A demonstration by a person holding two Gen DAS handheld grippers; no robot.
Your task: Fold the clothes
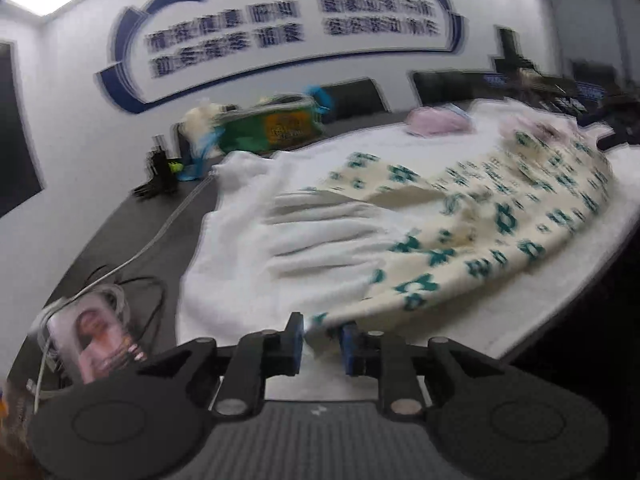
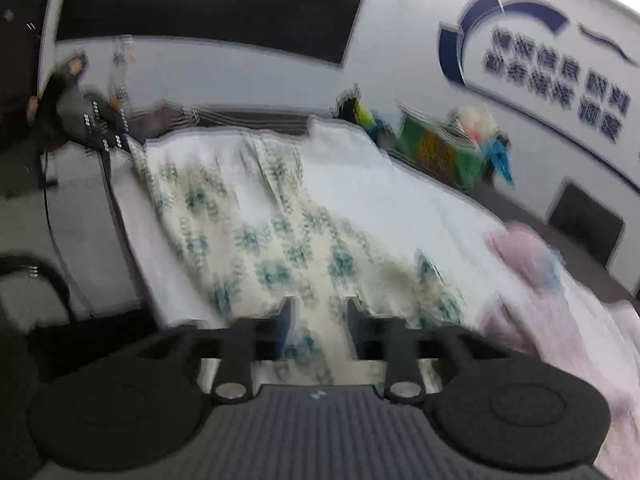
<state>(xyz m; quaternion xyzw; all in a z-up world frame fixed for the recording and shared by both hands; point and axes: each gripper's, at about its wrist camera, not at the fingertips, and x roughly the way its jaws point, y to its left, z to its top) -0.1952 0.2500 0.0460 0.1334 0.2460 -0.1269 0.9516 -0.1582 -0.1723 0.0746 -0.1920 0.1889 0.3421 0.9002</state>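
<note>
A cream garment [image 1: 480,216] printed with teal motifs was spread across a white towel-like cloth [image 1: 240,240] that covered a dark table [image 1: 132,232]. Both views were blurred by motion.

In the left wrist view, the left gripper [image 1: 322,344] was seen at the garment's near corner, with that corner pinched between its blue-padded fingers [image 1: 294,340]; the fabric was stretched away from it toward the upper right. Deep folds were pulled into the white cloth just beside the garment.

In the right wrist view, the right gripper [image 2: 318,320] was seen over the other end of the same garment [image 2: 256,232]. Printed fabric was visible between its fingers [image 2: 286,320], which stood a little apart; whether the cloth was actually clenched could not be told through the blur.

A pink garment [image 2: 560,320] was lying just right of the right gripper, on the white cloth. A green box [image 1: 276,128] was standing at the table's far edge, below blue lettering [image 1: 280,36] on the wall.
</note>
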